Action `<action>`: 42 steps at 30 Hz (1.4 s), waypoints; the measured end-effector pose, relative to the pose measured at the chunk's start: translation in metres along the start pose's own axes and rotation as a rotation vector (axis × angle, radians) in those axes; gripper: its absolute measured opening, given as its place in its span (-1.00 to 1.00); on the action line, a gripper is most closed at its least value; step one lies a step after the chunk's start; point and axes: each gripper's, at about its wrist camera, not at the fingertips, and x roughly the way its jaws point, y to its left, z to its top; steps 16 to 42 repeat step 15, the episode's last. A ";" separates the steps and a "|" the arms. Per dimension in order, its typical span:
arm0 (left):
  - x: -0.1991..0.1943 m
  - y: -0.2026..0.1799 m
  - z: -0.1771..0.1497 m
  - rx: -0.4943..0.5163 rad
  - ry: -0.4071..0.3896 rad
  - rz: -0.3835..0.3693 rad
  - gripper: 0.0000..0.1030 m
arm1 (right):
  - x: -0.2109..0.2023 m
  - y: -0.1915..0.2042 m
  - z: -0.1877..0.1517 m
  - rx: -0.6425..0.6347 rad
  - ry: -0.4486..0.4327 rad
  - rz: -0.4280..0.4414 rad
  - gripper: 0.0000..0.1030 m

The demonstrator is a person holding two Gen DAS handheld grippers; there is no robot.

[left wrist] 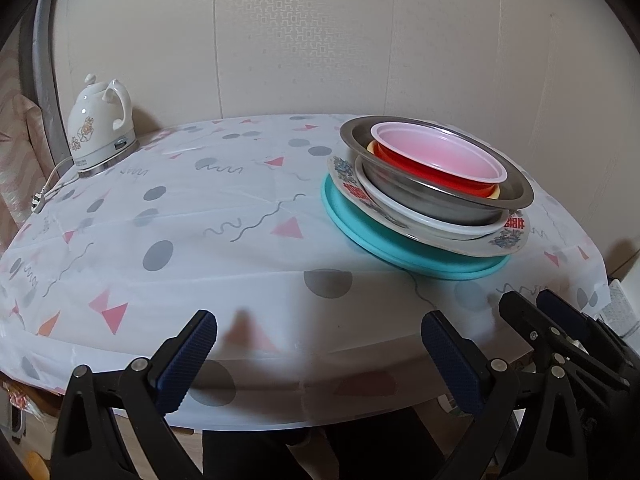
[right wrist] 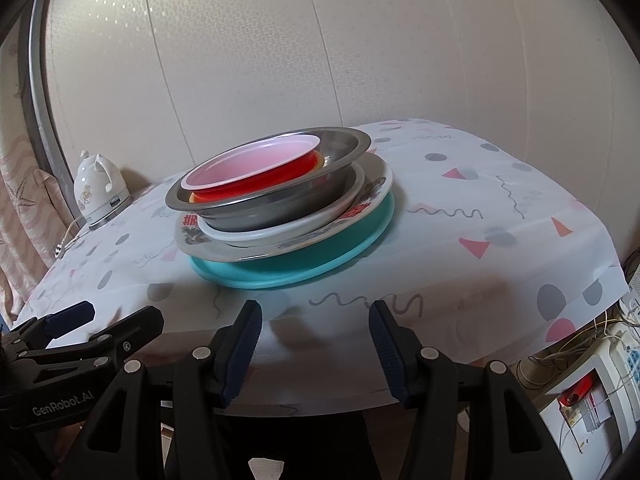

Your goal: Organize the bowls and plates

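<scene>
Your stack [right wrist: 280, 208] sits ahead of both jaws, nested largest to smallest: teal plate [right wrist: 304, 268], patterned plate [right wrist: 224, 250], white dish [right wrist: 256, 236], steel bowl [right wrist: 272, 204], red bowl [right wrist: 248, 176] on top. Left gripper [left wrist: 320, 354] and right gripper [right wrist: 316, 346] hang spread, empty, short of the surface [left wrist: 200, 208]. A yellowish rim beneath the red bowl is barely visible.

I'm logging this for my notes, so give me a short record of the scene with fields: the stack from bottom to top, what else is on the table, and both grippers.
stack bottom: teal plate
next: patterned plate
next: white dish
next: steel bowl
inside the steel bowl: red bowl with a pale pink inside, over a yellow rim
table: patterned tablecloth
also on the table: white kettle, far left
left gripper: open, empty
right gripper: open, empty
</scene>
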 end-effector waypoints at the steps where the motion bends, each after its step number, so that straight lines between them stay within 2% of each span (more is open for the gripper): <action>1: 0.000 0.000 0.000 -0.001 0.002 -0.001 1.00 | 0.000 0.000 0.000 0.002 -0.001 -0.002 0.10; 42: 0.007 -0.001 0.002 0.002 0.014 0.004 1.00 | 0.001 -0.005 0.003 0.019 -0.002 -0.003 0.10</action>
